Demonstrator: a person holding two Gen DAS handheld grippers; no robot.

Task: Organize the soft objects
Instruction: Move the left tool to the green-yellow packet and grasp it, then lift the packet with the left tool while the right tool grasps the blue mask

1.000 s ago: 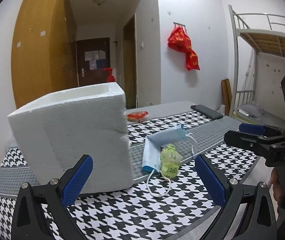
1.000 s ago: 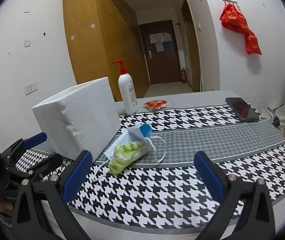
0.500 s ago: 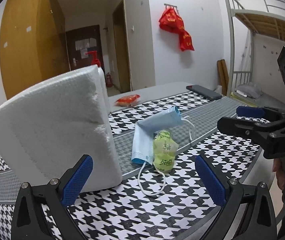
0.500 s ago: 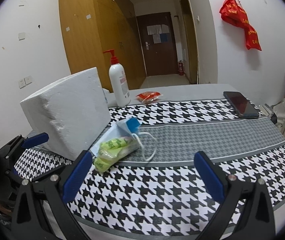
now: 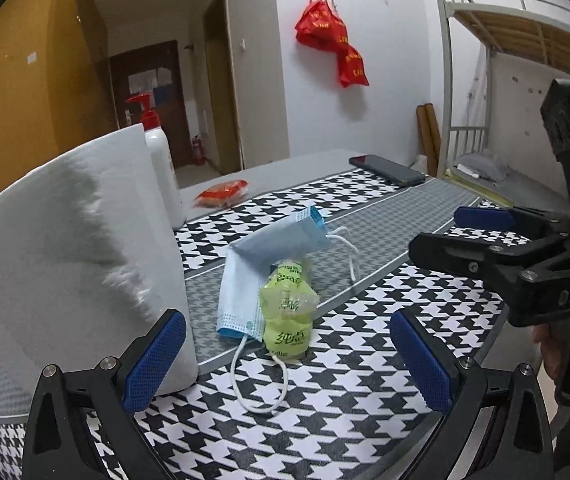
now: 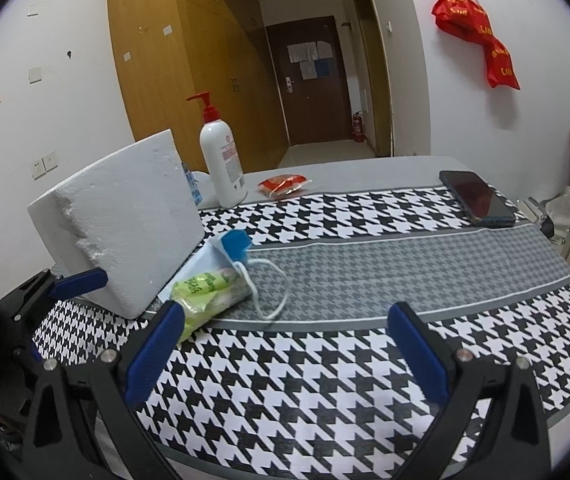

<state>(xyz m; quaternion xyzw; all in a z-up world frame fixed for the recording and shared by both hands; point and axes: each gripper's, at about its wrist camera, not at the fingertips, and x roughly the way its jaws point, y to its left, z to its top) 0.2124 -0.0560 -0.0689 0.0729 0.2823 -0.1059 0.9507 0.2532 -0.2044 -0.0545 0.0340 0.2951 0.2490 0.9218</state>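
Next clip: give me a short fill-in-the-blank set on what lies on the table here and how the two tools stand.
1. The green packet lies partly under a blue face ____.
2. The pump bottle behind the foam box has a ____ pump head.
3. Both the left tool and the right tool are ____, holding nothing.
4. The phone lies on the ____-patterned cloth.

Missing words: mask; red; open; houndstooth

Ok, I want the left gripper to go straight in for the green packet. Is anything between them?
Nothing visible stands between the left gripper and the green packet, only bare tablecloth. The blue face mask drapes over the packet's far end, and its white ear loop lies on the cloth just in front.
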